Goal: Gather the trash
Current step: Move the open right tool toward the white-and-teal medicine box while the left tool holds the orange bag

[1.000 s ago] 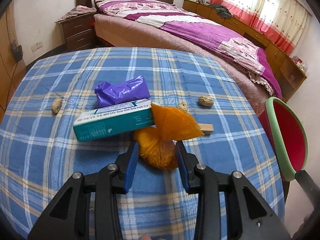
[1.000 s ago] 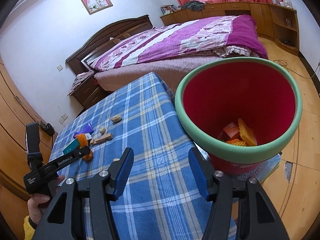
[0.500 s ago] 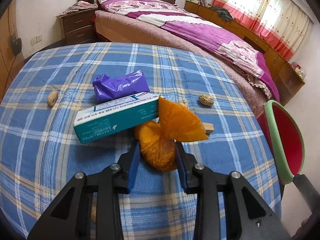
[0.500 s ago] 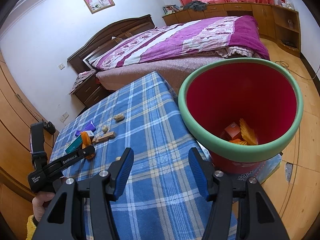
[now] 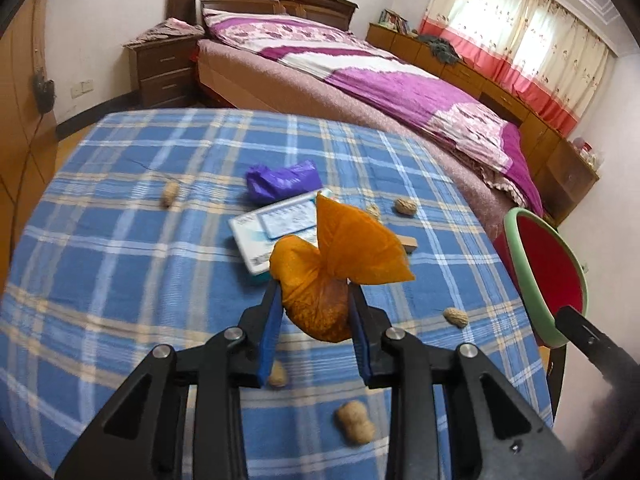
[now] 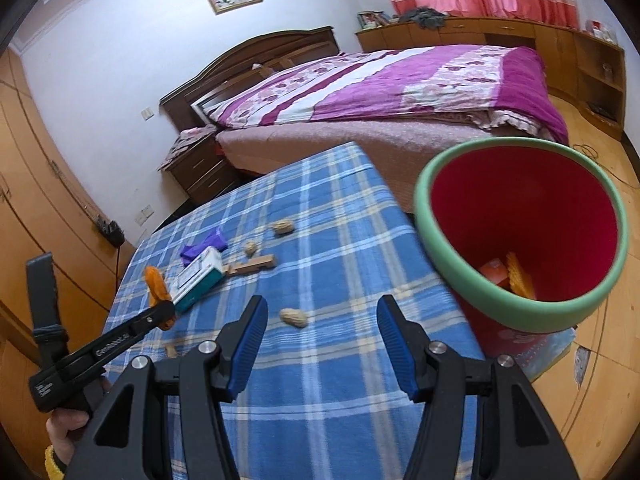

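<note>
My left gripper [image 5: 314, 300] is shut on an orange plastic bag [image 5: 320, 276] and holds it above the blue plaid tablecloth [image 5: 120, 264]. It also shows in the right wrist view [image 6: 158, 294], with the orange bag [image 6: 154, 282]. Under it lie a teal and white box [image 5: 272, 228] and a purple wrapper [image 5: 282, 180]. Several peanuts lie about, one near the table's right side [image 5: 456, 316]. My right gripper [image 6: 322, 344] is open and empty above the table's right part. The red bin with a green rim [image 6: 520, 236] stands beside the table; some trash lies inside.
A small wooden block [image 6: 252, 265] lies near the box. A bed with a purple quilt [image 5: 360, 76] stands behind the table. A wooden nightstand [image 5: 160, 68] is at the back left. The bin rim shows at the right in the left wrist view [image 5: 532, 272].
My left gripper closed on the orange bag and lifted it off the table. The box tipped flat onto its side. The right gripper stayed open and shifted slightly.
</note>
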The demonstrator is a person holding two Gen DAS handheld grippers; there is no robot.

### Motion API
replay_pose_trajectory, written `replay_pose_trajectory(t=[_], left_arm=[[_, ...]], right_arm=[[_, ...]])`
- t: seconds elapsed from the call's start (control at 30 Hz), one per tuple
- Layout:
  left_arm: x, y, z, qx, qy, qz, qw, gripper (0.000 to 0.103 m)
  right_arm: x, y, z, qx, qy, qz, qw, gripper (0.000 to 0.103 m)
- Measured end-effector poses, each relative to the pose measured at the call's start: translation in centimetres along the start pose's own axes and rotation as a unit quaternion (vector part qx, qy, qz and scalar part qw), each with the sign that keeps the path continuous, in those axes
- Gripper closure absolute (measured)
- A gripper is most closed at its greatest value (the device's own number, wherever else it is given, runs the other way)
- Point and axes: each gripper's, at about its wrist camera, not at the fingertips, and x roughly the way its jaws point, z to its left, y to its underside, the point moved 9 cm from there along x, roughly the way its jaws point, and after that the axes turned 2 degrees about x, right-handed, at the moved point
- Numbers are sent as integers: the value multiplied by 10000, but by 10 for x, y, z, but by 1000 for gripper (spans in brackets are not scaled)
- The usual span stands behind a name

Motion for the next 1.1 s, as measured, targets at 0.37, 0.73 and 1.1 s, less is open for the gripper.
replay_pose_trajectory(t=[0.37, 0.73, 1.1], left_arm=[[-14, -9, 59, -426, -361, -136, 9983, 71], [-17, -11, 102, -642, -658, -211, 9955, 71], [-9, -9, 127, -795, -761, -207, 9937, 71]], right_arm=[[42, 5, 66, -398, -396, 411, 9976, 43], [103, 8, 122, -359, -666, 876, 9933, 43], [145, 19, 146, -244, -584, 1083, 9921, 43]])
